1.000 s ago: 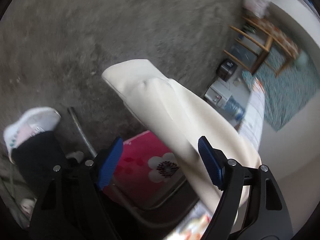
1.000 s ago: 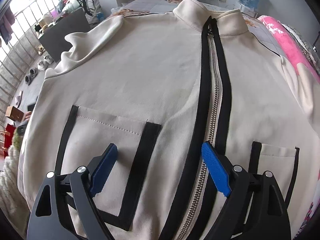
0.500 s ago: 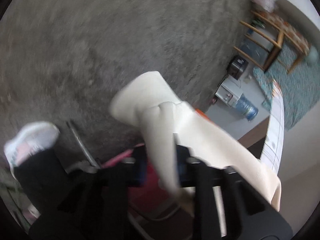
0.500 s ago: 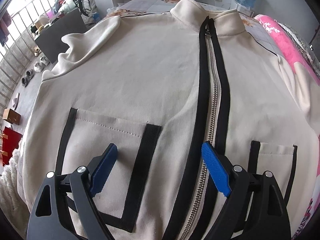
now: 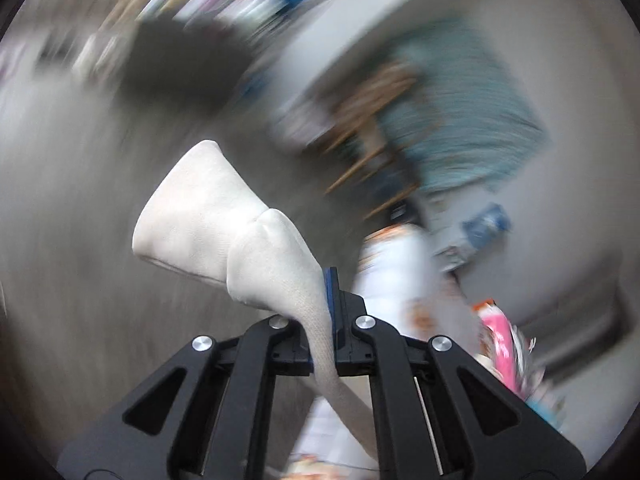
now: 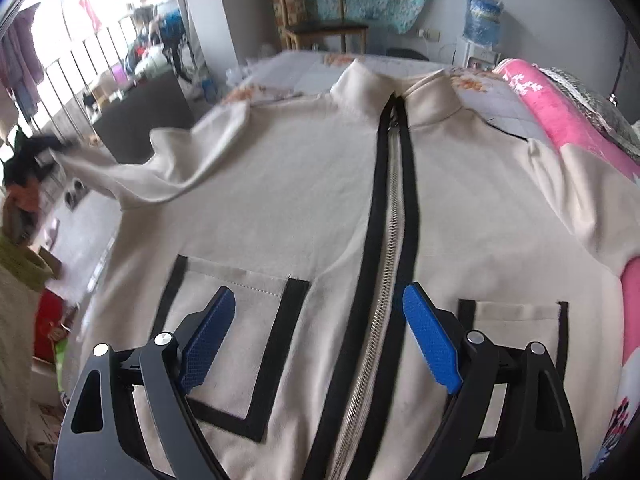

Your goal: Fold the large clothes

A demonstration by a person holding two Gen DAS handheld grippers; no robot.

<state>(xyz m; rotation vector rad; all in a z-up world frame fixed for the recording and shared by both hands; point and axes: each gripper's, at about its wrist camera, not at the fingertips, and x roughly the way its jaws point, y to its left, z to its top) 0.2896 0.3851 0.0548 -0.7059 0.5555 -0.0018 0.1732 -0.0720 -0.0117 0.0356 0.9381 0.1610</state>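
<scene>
A: What are we looking at, biggest thing first?

B: We are looking at the cream jacket, which is lying face up across the bed, collar at the far end, hem toward us. It is filling most of the right wrist view.

A: And around it?

B: A pink blanket is lying along the jacket's right side, touching its shoulder. Beyond the bed a wooden chair is standing against the wall, with a water dispenser to its right.

A: Where are we holding the right gripper?

B: We are holding it over the lower front of the jacket, jaws spread wide and gripping nothing. The black-edged zipper is running up between the two fingers, closer to the right one, and the corner of the black-trimmed pocket is sitting by the left finger.

A: And the left gripper?

B: We are pinching the sleeve with it, jaws pressed together on the cloth. The cuff end is sticking out past the fingertips, up and to the left, while the rest of the sleeve is dropping down between the gripper's arms. Everything behind it is blurring too much to name.
</scene>
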